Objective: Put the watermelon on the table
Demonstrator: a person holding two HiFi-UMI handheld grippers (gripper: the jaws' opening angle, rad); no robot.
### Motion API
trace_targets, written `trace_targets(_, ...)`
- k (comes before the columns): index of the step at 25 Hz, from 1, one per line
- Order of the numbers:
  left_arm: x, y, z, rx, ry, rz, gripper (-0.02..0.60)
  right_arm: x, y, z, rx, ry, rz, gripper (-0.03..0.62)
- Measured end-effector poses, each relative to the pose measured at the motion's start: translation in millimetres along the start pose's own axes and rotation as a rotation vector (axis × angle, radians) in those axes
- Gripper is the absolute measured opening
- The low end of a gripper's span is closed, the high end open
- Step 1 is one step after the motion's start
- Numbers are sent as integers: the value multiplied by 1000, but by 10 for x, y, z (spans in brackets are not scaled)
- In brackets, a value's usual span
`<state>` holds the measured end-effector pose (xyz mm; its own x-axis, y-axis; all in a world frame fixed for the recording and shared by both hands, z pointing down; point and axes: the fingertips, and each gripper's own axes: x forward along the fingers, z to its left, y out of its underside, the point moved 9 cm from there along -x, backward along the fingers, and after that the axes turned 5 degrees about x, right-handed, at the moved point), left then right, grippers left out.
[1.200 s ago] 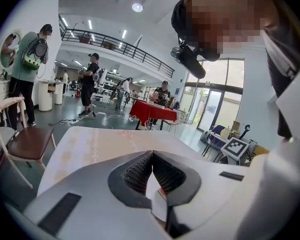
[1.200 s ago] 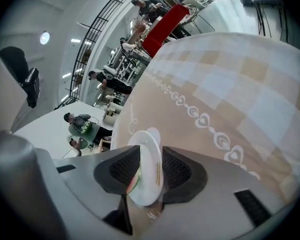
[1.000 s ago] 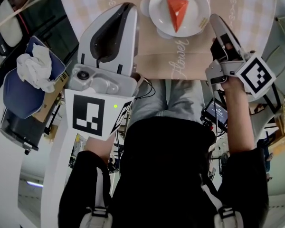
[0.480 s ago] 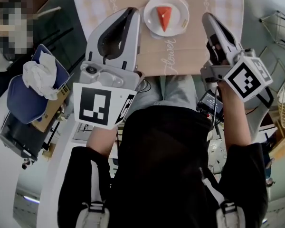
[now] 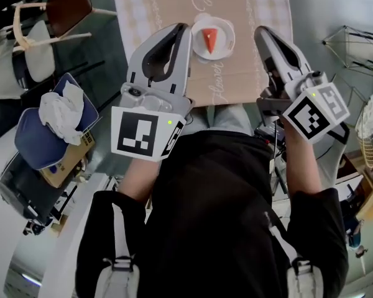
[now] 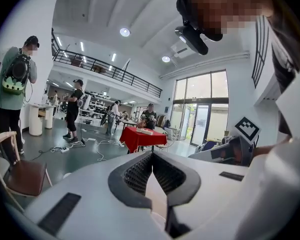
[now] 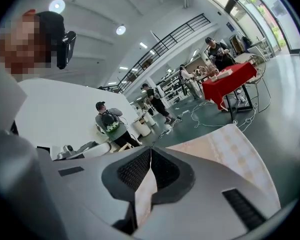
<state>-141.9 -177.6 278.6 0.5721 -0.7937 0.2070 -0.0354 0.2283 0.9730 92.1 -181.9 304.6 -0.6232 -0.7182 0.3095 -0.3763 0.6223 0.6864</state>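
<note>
Most of the bench (image 5: 236, 5) lies bare to us. Its far cloth is open, and the strips on either side of the plate (image 5: 225, 46) are too. That plate, carrying the watermelon slice (image 5: 211, 40), is the one obstacle on it, near the front edge. From above it shows in the gap between our left claw (image 5: 183, 30) and right claw (image 5: 262, 33), both closed with nothing in them. Off the bench, chairs (image 5: 68, 5) and a blue bag (image 5: 34, 135) crowd our left, and a wire rack (image 5: 354, 39) stands at our right.

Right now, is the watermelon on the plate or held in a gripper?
On the plate: the watermelon lies on it, on the table. The left gripper and right gripper are shut, empty.
</note>
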Motion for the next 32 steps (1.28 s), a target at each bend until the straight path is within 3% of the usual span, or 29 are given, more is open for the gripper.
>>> trace_targets(14, -713, -433, -121, 48, -6, -79, 14, -616, -109, 808, -44, -50, -121, 18)
trace_targets(19, -802, -426, -154, 55, 9, -66, 14, -675, -77, 861, -1, -68, -137, 18)
trace_targets(32, -959, -431, -659, 95, 2, -62, 14, -1151, 21, 831, -40, -108, -122, 18)
